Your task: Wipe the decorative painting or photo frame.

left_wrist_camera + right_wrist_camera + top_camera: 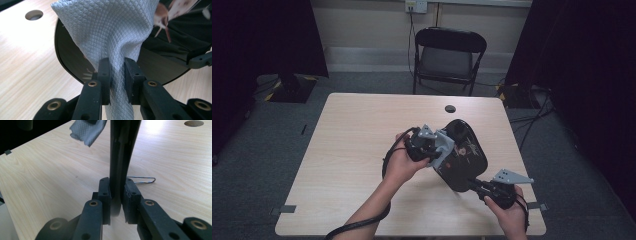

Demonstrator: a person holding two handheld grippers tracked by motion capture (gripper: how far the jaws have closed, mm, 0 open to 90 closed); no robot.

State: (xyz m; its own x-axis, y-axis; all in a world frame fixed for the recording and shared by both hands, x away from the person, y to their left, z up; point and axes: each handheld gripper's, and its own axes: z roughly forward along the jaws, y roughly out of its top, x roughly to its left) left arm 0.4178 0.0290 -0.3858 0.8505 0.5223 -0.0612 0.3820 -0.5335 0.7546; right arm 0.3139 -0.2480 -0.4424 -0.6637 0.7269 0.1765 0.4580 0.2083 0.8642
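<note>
The right gripper [476, 184] is nearest to the person, close to the near right corner of the table [352, 150]. Its jaws are closed on the near edge of a black tray [464, 155] with a pale flower pattern. In the right gripper view the tray [122, 157] stands on its edge between the two jaws, and both pads press on it from the sides. It looks tilted up from the table there, but whether its lower rim touches the wood I cannot tell, because the jaws hide that part.

Just to the left of the tray, the left gripper [443, 150] is held by the person's left hand [399, 165]. Its jaws are clamped on a grey cloth [443, 146] with a small diamond weave. In the left gripper view the cloth [110, 35] rises out from between the jaws and spreads wide, lying against the dark face of the tray [72, 60]. In the right gripper view a corner of the same cloth [87, 131] hangs to the left of the tray, above the table.

On the table right of the tray, in the right gripper view, lies a thin wire loop [142, 180]; it is small and I am not sure what it is.

Beyond the tray, near the far edge of the table, there is a round hole [450, 108] in the wood. Behind the table, further than the tray, a black folding chair [449, 57] stands on the grey floor by the wall.
</note>
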